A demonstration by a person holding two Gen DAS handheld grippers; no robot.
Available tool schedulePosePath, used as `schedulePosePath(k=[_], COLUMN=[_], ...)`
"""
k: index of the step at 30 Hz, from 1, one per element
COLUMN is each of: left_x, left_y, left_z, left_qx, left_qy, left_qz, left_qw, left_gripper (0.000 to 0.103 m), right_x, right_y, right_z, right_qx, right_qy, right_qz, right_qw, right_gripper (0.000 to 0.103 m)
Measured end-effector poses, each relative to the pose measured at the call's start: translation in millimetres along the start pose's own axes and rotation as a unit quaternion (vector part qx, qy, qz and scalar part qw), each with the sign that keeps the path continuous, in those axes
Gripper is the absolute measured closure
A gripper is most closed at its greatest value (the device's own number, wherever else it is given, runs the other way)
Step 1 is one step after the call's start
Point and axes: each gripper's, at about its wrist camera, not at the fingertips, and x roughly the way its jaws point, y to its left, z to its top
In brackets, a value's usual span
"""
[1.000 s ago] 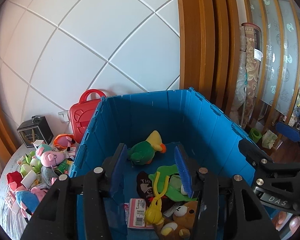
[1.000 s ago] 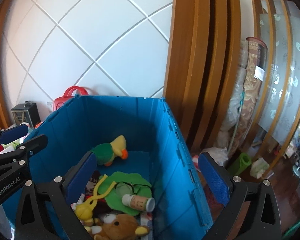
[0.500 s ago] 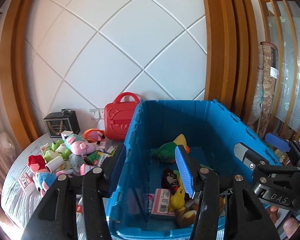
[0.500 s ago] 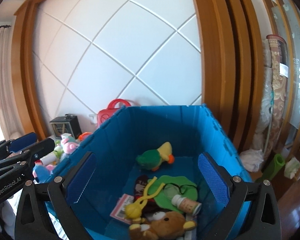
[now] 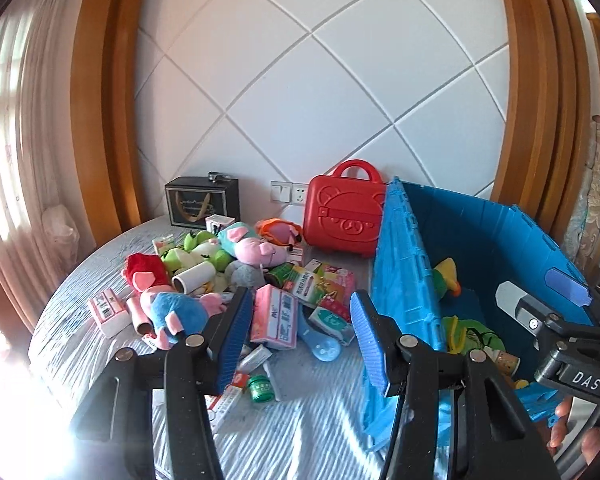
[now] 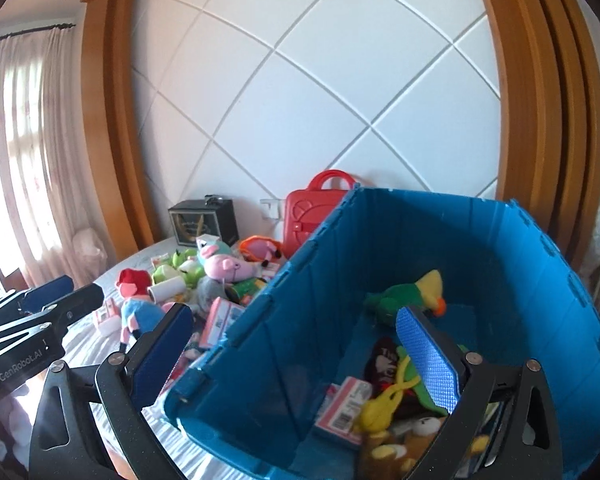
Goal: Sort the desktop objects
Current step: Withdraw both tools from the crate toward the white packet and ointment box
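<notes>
- The left gripper (image 5: 300, 332) is held level above the bed (image 5: 300, 432), pointing toward the wall; its blue pads (image 5: 234, 336) are spread apart with nothing between them.
- Just ahead of it, between the pad tips, lie a pink box (image 5: 274, 316) and a light blue scoop (image 5: 320, 342); a green jar (image 5: 262, 388) sits below and between the fingers, close to the left one.
- Farther ahead and to its left is the toy pile (image 5: 204, 264): a blue-and-pink plush (image 5: 176, 312), a pink pig (image 5: 256, 250), a white roll (image 5: 192, 276).
- Its right finger stands just beside the near corner of the blue bin (image 5: 400, 264), outside it; whether it touches the wall I cannot tell.
- Past the pile, against the wall, stand a red case (image 5: 344, 216) and a black box (image 5: 202, 202).
- The right gripper (image 6: 296, 360) is also spread wide and empty, tilted slightly down, straddling the bin's (image 6: 260, 336) left wall: left finger outside, right pad (image 6: 428, 356) over the inside.
- Under the right pad in the bin lie a yellow toy (image 6: 384, 400), a barcode box (image 6: 344, 404) and a brown bear (image 6: 404, 440); a green duck (image 6: 404, 296) lies beyond the pad tip.
- The person's fingers (image 5: 560, 432) show at the far lower right of the left view, on the right gripper's handle.
</notes>
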Motion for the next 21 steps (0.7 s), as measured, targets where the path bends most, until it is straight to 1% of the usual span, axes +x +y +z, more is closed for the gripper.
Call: schedulePosePath(k=[5,8,10,13,15,17,19,21], left_x=[19.0,36.7,51.8,81.8,104.7,130.0,156.3,178.4], left_y=[77.8,128.5,163.0,209.8,235.9,255.3,268.9,277.8], left_z=[-9.7,-16.1,-19.9,-28.1,-38.4,-54.3,-76.9,-102.5], left_qx=[-0.017,-0.012,-0.007,0.006,0.016,0.023,0.023,0.021], left_qy=[0.025,0.048,0.068,0.108,0.138,0.174,0.222,0.262], left_qz=[0.023,0.03,0.038,0.044,0.045,0.047,0.039,0.024], left_qw=[0.9993,0.9983,0.9969,0.9931,0.9893,0.9833,0.9739,0.9645], left_gripper=[0.053,0.053,0.053,0.053,0.053,0.053,0.053,0.053], right_x=[22.4,40.8,57.1,86.7,107.8,129.9,151.9,170.0], right_y=[60.1,99.1,124.6,161.3,179.7,193.8,203.2,208.4], right_z=[-7.2,-13.2,-17.2,-24.6,-33.4,-47.5,-66.6,-87.7], right_qx=[-0.01,-0.007,-0.001,0.01,0.026,0.041,0.051,0.058], right_qy=[0.014,0.025,0.035,0.056,0.074,0.103,0.147,0.187], right_qz=[0.006,0.002,-0.001,-0.002,-0.005,-0.01,-0.018,-0.033], right_qw=[1.0,1.0,0.999,0.998,0.997,0.994,0.988,0.98], right_gripper=[0.0,0.0,0.0,0.0,0.0,0.0,0.0,0.0])
